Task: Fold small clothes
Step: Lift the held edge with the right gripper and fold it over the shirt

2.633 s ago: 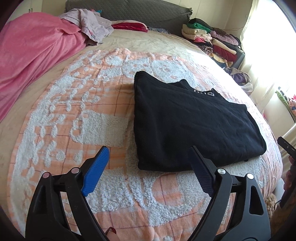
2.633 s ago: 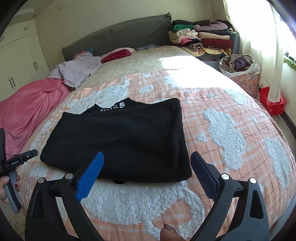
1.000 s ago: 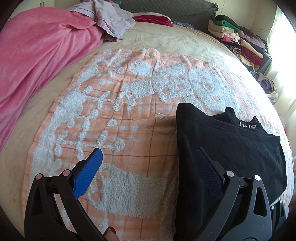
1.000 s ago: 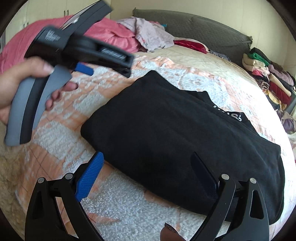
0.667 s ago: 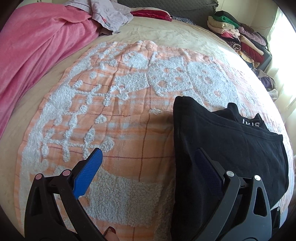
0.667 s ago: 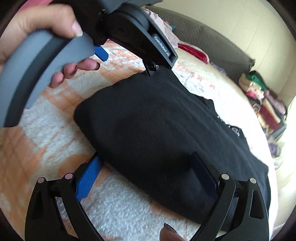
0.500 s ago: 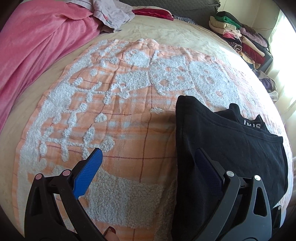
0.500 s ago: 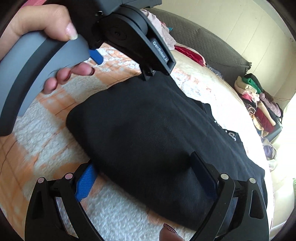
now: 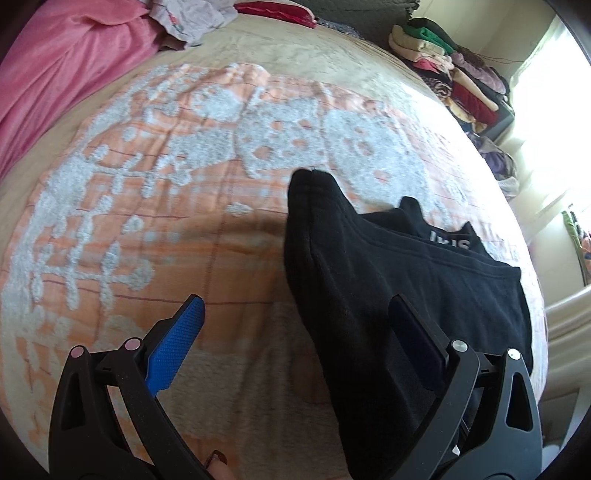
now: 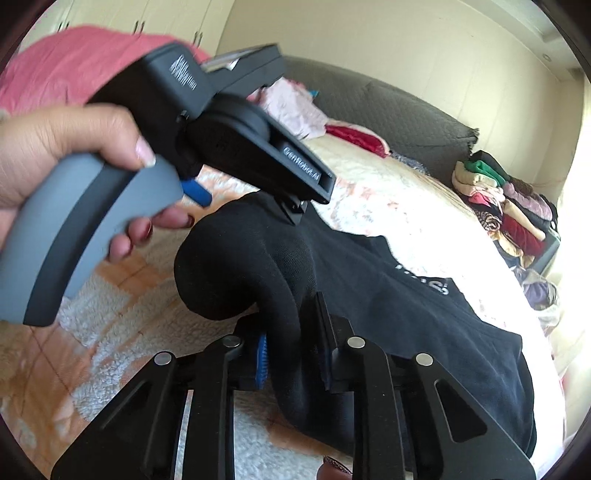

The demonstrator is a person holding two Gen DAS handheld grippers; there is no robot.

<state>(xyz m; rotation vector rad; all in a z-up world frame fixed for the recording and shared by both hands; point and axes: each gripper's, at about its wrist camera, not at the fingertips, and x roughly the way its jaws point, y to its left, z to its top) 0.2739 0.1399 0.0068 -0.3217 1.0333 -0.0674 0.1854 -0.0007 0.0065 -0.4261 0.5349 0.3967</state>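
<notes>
A folded black garment with white lettering at the collar lies on the orange-and-white blanket. My right gripper is shut on the near edge of the black garment and lifts it into a bulging fold. My left gripper is open, its right finger over the garment's left edge and its blue left finger over the blanket. In the right wrist view the left gripper's body hovers just above the raised fold, held by a hand.
A pink quilt covers the bed's left side. Loose clothes lie near the grey headboard. A stack of folded clothes stands at the far right by the bright window.
My right gripper has closed on the garment's near edge and pulled it up into a fold. My left gripper has stayed open and edged closer over the garment's left side.
</notes>
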